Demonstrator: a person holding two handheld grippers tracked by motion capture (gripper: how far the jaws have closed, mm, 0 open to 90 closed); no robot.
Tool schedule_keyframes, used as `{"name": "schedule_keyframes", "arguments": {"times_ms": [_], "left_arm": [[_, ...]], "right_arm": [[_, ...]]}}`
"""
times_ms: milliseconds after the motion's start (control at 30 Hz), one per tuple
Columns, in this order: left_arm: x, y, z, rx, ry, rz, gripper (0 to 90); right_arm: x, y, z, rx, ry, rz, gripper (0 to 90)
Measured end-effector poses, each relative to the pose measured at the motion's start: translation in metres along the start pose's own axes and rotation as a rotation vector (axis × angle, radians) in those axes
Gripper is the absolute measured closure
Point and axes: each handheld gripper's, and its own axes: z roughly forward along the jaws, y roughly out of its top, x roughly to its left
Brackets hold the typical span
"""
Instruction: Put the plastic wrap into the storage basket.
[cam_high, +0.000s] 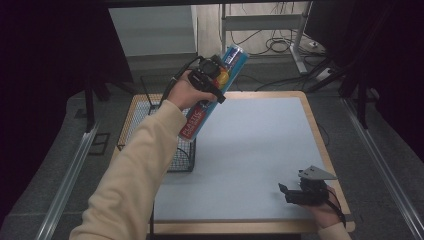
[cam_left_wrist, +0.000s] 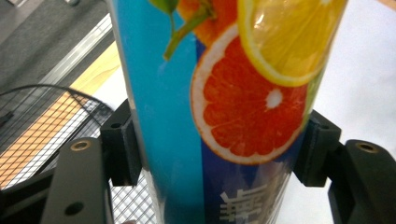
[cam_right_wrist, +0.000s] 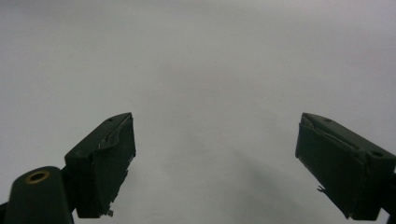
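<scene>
Blue tube (cam_high: 216, 89) with citrus print, tilted, held in the air over the basket (cam_high: 181, 150) and the bench's (cam_high: 260, 150) far left part | left tool (cam_high: 212, 80) clamped on tube's middle, jaws pressed to both sides | right tool (cam_high: 292, 194) jaws wide apart, nothing between, low over bench, well right of basket

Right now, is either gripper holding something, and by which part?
The left gripper clamps a tall blue citrus-printed carton across its sides, around mid-length. The right gripper holds nothing.
</scene>
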Motion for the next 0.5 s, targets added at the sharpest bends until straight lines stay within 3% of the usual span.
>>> {"name": "schedule_keyframes", "arguments": {"times_ms": [500], "left_arm": [[0.024,-0.023,0.004,0.011,0.025,-0.057,32.0]], "right_arm": [[0.0,0.0,0.0,-0.003,-0.002,-0.001,12.2]]}}
